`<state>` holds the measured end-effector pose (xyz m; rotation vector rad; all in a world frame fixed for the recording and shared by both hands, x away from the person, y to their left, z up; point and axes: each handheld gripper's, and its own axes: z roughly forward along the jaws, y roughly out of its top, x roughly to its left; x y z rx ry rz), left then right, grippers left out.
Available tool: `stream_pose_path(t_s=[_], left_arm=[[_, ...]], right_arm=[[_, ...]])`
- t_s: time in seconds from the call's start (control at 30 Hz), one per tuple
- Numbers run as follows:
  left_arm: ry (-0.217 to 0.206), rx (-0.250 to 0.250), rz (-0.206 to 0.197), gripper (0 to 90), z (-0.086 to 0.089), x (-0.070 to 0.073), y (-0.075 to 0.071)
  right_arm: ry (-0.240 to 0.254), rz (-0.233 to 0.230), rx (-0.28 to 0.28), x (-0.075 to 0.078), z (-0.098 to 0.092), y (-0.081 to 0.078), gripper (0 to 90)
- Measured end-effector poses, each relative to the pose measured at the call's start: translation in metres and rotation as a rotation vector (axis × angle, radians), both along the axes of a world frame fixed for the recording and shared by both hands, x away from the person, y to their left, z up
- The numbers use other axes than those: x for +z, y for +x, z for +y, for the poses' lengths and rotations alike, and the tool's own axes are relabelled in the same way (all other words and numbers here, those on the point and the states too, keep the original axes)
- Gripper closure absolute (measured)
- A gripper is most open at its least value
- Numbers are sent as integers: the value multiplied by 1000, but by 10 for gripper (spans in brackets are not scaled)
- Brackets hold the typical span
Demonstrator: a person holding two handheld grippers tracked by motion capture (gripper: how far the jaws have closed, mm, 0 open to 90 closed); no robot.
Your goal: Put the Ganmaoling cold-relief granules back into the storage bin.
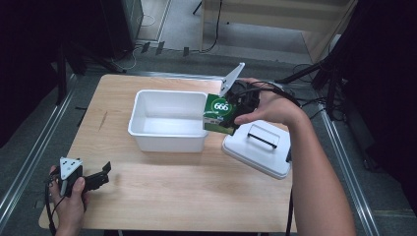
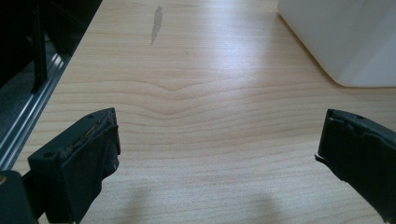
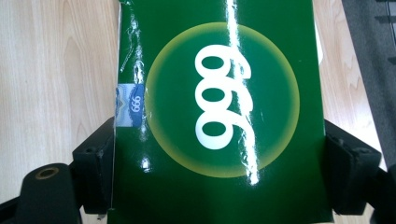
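Note:
A green box point(image 1: 219, 113) printed with "666" in a yellow circle hangs above the right edge of the white tub point(image 1: 147, 136), held in my right gripper point(image 1: 231, 118). In the right gripper view the green box point(image 3: 219, 116) sits squarely between the two black pads point(image 3: 100, 163), which press on its sides. My left gripper point(image 1: 101, 174) rests low over the table's front left corner. The left gripper view shows its jaws standing wide apart with nothing between them, and its left pad point(image 2: 86, 163) over bare wood.
A white lid with a black handle point(image 1: 260, 147) lies tilted to the right of the tub. The tub's corner point(image 2: 345, 42) appears far ahead of the left gripper. The wooden table point(image 1: 172, 196) has metal rails along both sides.

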<state>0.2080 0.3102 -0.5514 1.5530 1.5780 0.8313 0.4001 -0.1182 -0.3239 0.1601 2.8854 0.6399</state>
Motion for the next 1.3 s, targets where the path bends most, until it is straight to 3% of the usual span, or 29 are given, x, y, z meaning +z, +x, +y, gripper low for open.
stream_pose_path(t_s=[0.87, 1.3], left_arm=[[-16, -3, -5, 0, 1, 0, -1], [-14, -5, -4, 0, 1, 0, -1]], right_arm=[[-4, 9, 61, -15, 75, 25, 164], [-18, 14, 76, -25, 88, 31, 164]])
